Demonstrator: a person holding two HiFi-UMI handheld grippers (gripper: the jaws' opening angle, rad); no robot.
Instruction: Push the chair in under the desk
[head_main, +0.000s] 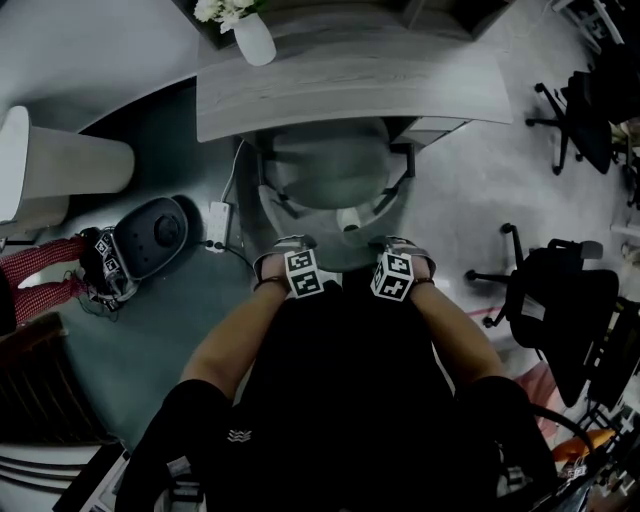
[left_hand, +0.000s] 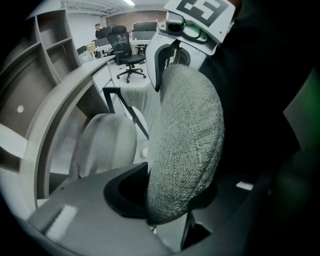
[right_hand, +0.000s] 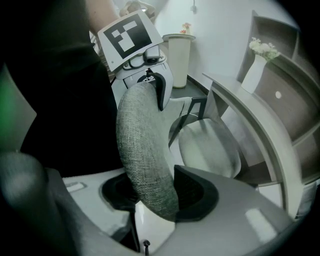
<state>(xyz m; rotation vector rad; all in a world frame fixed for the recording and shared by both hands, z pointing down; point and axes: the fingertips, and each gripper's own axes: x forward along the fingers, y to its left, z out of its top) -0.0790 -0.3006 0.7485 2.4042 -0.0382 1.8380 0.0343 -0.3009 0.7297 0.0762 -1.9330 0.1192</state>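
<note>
The grey fabric chair stands with its seat (head_main: 325, 165) partly under the pale wooden desk (head_main: 350, 90). Its backrest top (head_main: 345, 252) faces me. My left gripper (head_main: 300, 272) and right gripper (head_main: 395, 275) sit side by side on that top edge. In the left gripper view the backrest (left_hand: 187, 140) fills the space between the dark pads of the left gripper (left_hand: 170, 200), with the seat (left_hand: 105, 145) and desk edge (left_hand: 65, 95) beyond. In the right gripper view the right gripper (right_hand: 160, 197) clamps the same backrest (right_hand: 142, 150), with the seat (right_hand: 207, 145) under the desk (right_hand: 250, 110).
A white vase of flowers (head_main: 253, 35) stands on the desk's far left. On the floor at the left are a power strip (head_main: 218, 225), a round dark device (head_main: 155, 235), a white cylinder (head_main: 60, 170) and a person's plaid-clad legs (head_main: 40, 275). Black office chairs (head_main: 560, 300) stand at right.
</note>
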